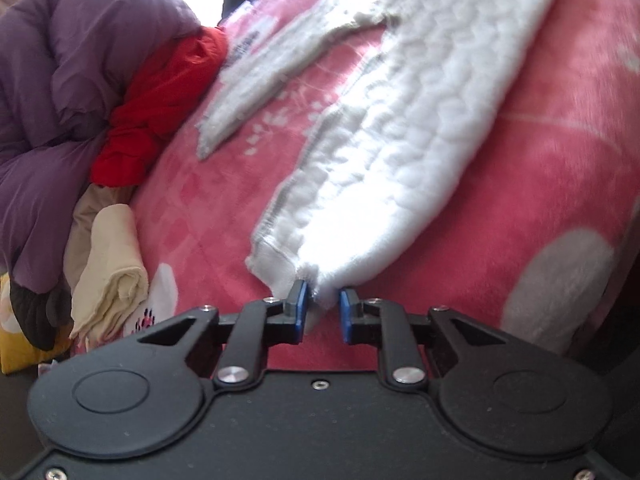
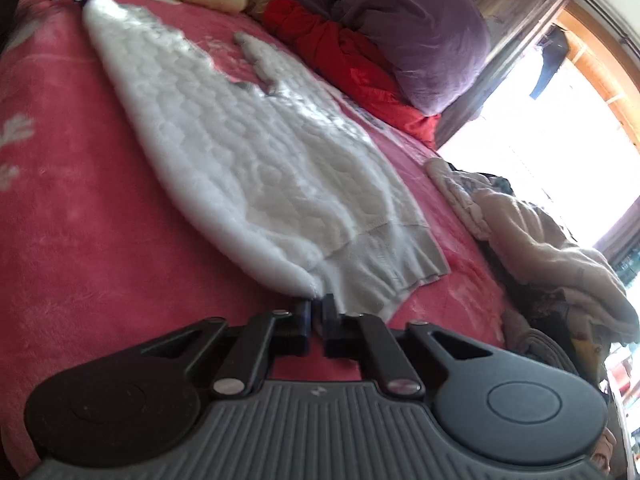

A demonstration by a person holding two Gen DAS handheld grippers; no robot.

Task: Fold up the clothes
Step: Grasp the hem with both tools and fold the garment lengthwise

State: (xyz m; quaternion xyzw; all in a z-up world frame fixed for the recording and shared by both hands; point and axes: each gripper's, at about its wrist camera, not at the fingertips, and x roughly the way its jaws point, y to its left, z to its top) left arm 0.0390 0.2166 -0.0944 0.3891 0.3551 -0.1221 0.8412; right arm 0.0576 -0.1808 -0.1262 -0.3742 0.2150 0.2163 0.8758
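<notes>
Soft, limp white sweater (image 1: 404, 120) on the bed (image 1: 560, 160): left gripper (image 1: 323, 304) and right gripper (image 2: 316, 312) pinch its near-edge corners.

A pink blanket (image 1: 224, 200) covers the bed. At the left of the left wrist view lies a purple duvet (image 1: 80, 60). In the right wrist view, a bright window (image 2: 560, 140) fills the right side.

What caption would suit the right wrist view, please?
Right gripper shut on the white sweater's hem corner, on a pink blanket.
</notes>
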